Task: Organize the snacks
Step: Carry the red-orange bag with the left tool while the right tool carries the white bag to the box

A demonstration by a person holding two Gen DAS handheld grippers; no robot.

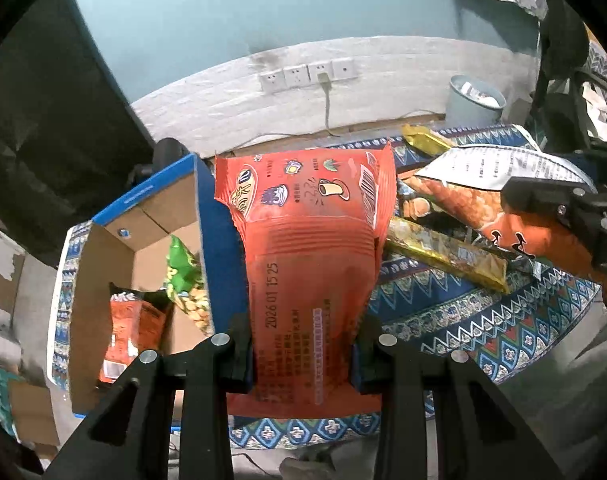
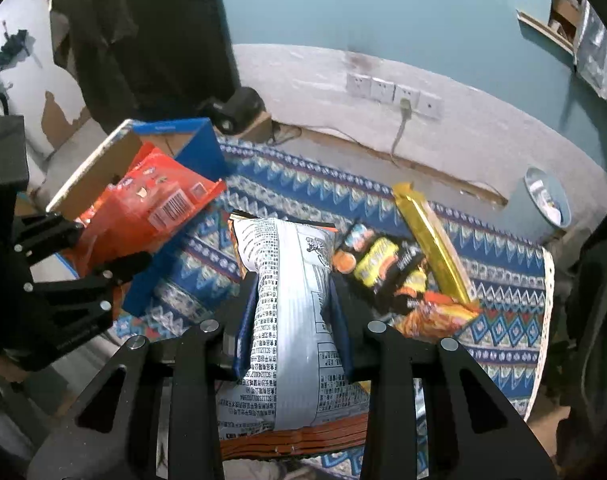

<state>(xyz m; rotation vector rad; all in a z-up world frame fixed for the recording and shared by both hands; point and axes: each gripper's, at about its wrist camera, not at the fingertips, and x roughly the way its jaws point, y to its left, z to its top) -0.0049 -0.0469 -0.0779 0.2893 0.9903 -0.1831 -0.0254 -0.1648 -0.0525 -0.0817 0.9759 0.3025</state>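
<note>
The red snack bag point(image 1: 307, 264) hangs pinched in the left gripper point(image 1: 305, 356), its jaws closed tight on the lower half of the packet so the printed date faces up, and it sits just beside the blue wall of the cardboard box point(image 1: 143, 240). The right gripper point(image 2: 291, 320) has its jaws clamped the same way on a second packet, the white-backed snack bag point(image 2: 291, 304) with an orange seam at the bottom, held above the patterned cloth point(image 2: 503, 304). That makes two bags in the air, one per gripper. Inside the box I count two more: a green bag point(image 1: 183, 276) leaning against the blue wall and an orange bag point(image 1: 131, 328) lower down. Left on the cloth are two long gold packets, the nearer gold packet point(image 1: 447, 254) and the farther gold packet point(image 1: 423, 140), plus a dark packet with yellow print point(image 2: 387, 268) and an orange packet point(image 2: 439, 316) touching it. Beyond the cloth stand one pale blue waste bin point(image 1: 473, 102) and a row of four wall sockets point(image 1: 305, 74), one with a plug in it.
</note>
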